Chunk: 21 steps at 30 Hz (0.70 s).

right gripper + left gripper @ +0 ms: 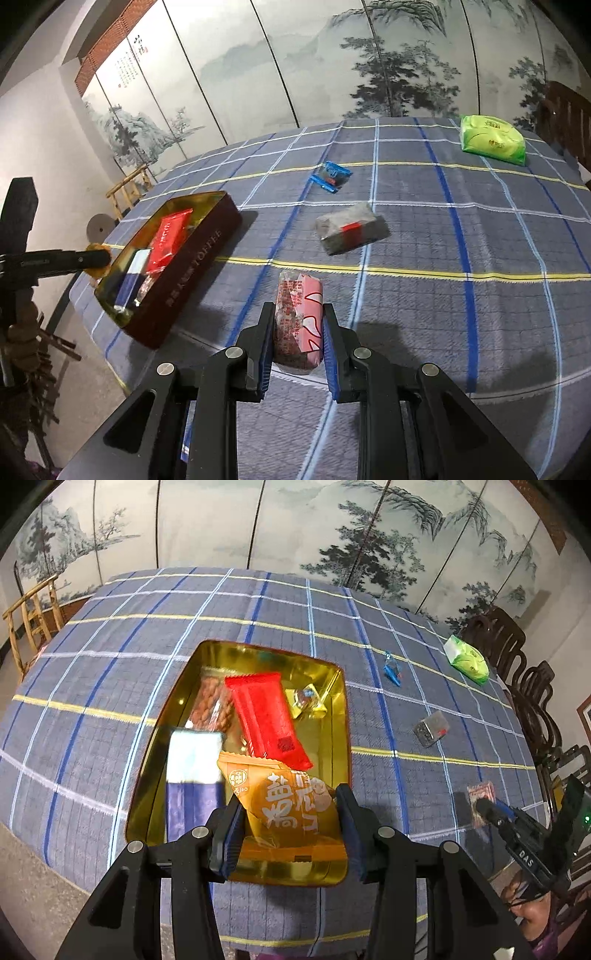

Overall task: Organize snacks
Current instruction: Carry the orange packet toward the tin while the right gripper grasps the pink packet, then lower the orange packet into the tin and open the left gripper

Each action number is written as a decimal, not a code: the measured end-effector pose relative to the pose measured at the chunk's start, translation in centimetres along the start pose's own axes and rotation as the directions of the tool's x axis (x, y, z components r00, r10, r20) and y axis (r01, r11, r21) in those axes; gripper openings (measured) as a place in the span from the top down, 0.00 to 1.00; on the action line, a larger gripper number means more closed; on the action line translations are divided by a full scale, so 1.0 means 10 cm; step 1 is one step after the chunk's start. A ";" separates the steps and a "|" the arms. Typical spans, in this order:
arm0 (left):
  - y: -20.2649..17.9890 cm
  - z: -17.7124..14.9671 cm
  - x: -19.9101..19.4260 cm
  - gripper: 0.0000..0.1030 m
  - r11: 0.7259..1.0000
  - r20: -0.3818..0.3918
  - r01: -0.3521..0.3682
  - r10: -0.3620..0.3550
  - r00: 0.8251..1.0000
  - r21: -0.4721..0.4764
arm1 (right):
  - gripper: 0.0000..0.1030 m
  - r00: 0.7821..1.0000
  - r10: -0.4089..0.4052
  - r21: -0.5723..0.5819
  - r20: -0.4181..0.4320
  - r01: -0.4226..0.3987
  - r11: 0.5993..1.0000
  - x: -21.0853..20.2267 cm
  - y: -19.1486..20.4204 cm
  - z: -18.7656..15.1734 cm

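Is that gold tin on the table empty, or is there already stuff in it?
Partly filled. The open tin already holds a red packet, a blue-and-white one and others, and the left gripper holds an orange packet over it.

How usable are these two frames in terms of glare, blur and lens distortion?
Left wrist view: the gold tin mirrors its contents and a bright reflection washes out one wall; the right gripper at the edge is blurred; plaid lines bow strongly. Right wrist view: mostly sharp, the pink packet is legible, soft shadows fall beside the tin, and the corners vignette dark.
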<state>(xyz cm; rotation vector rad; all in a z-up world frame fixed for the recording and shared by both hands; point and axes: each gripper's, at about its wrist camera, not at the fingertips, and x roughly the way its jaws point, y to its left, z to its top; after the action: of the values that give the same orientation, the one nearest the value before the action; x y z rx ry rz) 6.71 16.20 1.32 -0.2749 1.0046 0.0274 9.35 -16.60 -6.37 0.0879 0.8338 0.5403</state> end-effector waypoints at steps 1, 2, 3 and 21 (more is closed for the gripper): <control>-0.02 0.03 0.02 0.59 1.000 0.004 0.003 -0.003 1.000 0.007 | 0.76 1.000 0.004 0.004 -0.001 -0.004 1.000 0.00 0.00 -0.01; -0.04 0.06 0.04 0.59 1.000 0.007 0.007 -0.007 1.000 0.014 | 0.76 1.000 0.009 0.009 -0.003 -0.008 1.000 0.00 0.01 -0.01; -0.06 0.10 0.07 0.59 1.000 0.009 0.008 -0.008 1.000 0.025 | 0.76 1.000 0.012 0.013 -0.005 -0.012 1.000 0.00 0.01 -0.01; -0.15 0.59 0.75 0.59 0.994 -0.008 -0.050 0.051 0.999 0.094 | 0.76 1.000 0.019 0.024 -0.014 -0.019 1.000 0.04 0.03 0.01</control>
<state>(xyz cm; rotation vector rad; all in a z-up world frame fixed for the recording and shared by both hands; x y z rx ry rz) 15.85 15.35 -1.64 -0.1641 1.0201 0.0249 9.47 -16.16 -6.50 0.1139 0.8545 0.5496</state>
